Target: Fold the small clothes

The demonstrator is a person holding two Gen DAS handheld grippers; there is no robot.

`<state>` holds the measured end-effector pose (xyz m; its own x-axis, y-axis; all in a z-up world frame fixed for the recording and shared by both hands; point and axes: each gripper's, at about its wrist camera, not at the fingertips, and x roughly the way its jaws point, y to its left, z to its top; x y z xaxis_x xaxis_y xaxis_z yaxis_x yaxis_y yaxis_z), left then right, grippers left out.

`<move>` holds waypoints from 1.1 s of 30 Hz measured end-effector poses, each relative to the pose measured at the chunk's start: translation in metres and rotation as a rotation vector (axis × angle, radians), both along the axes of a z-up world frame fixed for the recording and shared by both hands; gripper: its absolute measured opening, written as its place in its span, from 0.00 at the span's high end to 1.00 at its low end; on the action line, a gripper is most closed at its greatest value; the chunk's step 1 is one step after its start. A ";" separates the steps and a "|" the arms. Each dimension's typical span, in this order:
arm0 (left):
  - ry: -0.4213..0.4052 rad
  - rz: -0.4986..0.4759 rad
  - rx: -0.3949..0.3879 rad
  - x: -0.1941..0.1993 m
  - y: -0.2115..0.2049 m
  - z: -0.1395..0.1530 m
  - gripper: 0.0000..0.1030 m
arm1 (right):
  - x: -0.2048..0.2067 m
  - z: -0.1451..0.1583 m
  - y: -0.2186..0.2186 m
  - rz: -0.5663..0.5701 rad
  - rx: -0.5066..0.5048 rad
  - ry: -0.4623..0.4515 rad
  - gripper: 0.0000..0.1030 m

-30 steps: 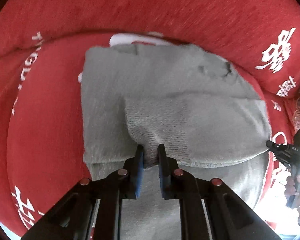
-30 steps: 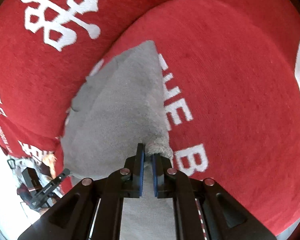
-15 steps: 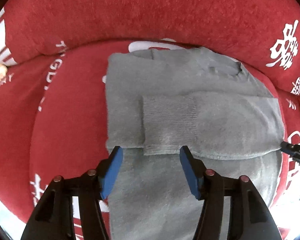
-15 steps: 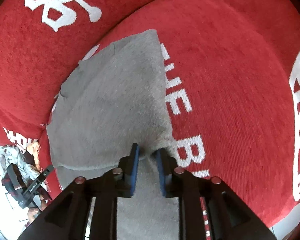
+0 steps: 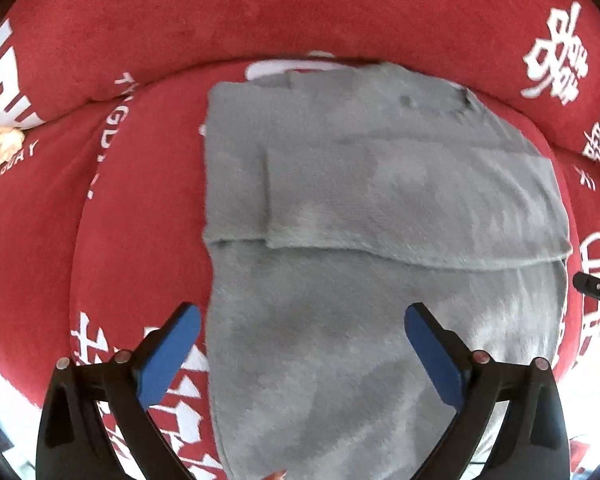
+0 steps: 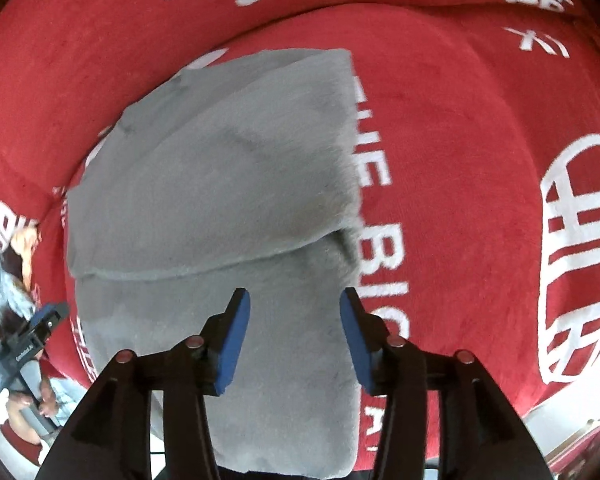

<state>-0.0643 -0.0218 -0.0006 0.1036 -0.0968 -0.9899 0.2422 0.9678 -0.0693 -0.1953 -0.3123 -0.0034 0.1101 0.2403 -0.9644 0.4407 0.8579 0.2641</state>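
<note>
The grey sweater lies flat on a red cushion, with a sleeve folded across its chest. The left gripper has its fingers spread wide and holds nothing; the body of the sweater lies between and ahead of them, the left finger over bare cushion just off the sweater's edge. The right gripper is also open, moderately wide, and empty, with the sweater's lower part under and between its fingers and the folded sleeve edge just ahead.

The next fold is likely hem up over the sleeve. To do it well, each gripper should drop to the hem on its own side, pinch both fabric layers near the corners, lift together and carry forward evenly, so the sleeve is not dragged out of place.

White print on the cushion beyond the right fingers reads "THE BIG"; other white characters appear on the cushion, some blurred.
</note>
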 end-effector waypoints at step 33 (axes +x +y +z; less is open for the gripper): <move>0.123 0.150 0.021 -0.099 -0.013 0.019 0.01 | -0.032 0.005 0.046 0.202 0.034 0.028 0.18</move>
